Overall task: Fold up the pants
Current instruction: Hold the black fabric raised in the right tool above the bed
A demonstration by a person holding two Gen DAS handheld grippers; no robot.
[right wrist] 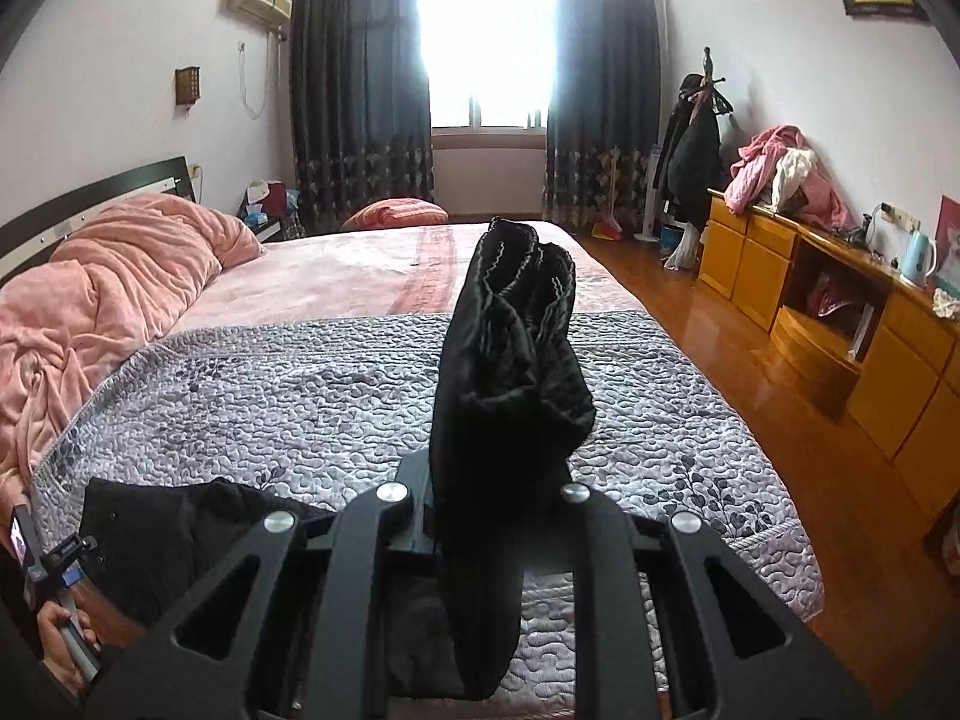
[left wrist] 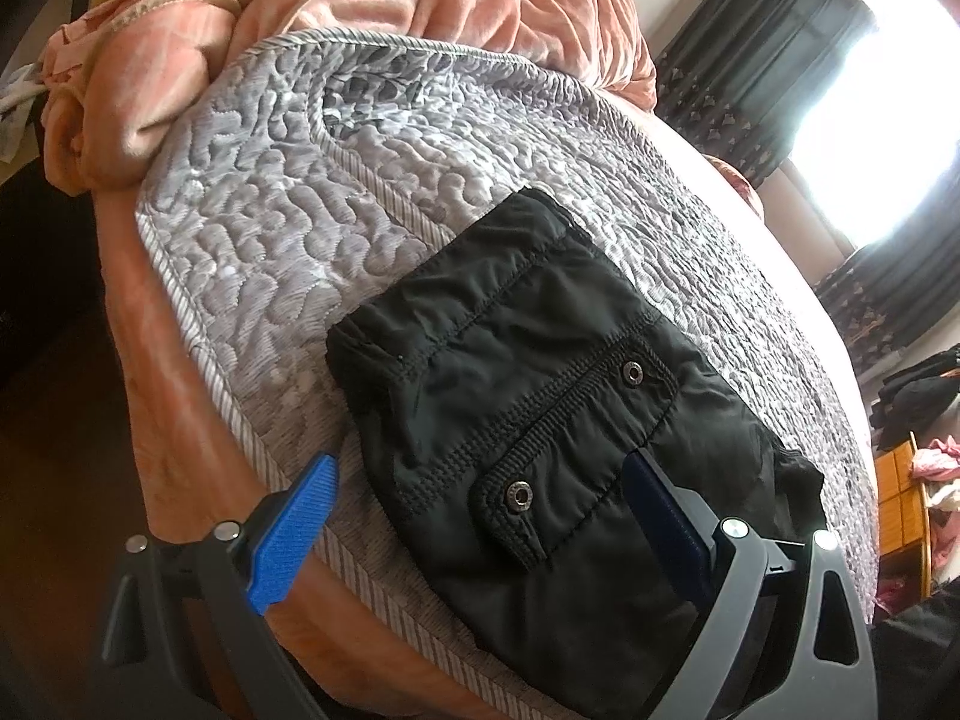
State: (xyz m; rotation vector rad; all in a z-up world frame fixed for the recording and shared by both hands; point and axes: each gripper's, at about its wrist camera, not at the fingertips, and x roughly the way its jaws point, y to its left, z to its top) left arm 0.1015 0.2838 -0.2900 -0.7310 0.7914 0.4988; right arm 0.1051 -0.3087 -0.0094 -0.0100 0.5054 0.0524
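The black pants (left wrist: 540, 414) lie on the grey quilted cover (left wrist: 288, 210) of the bed, in the lower middle of the left wrist view, with the waistband and two metal snaps (left wrist: 633, 371) facing up. In the right wrist view a bunched part of the pants (right wrist: 510, 360) stands up in the centre of the frame, and more black cloth lies flat at the lower left.

The left gripper (left wrist: 480, 510) is wide: one blue finger (left wrist: 294, 534) is at the lower left, over the edge of the bed, and the other is at the lower right, on the pants. The cloth lies between them, not pinched.

The right gripper (right wrist: 486, 516) is narrow and holds the raised bunch of pants between its jaws, at the bottom centre of the frame.

A pink blanket (right wrist: 114, 282) is piled in the left of the right wrist view. Dark curtains (right wrist: 360, 90) frame a bright window at the top centre, and a wooden dresser (right wrist: 840, 324) stands along the right.
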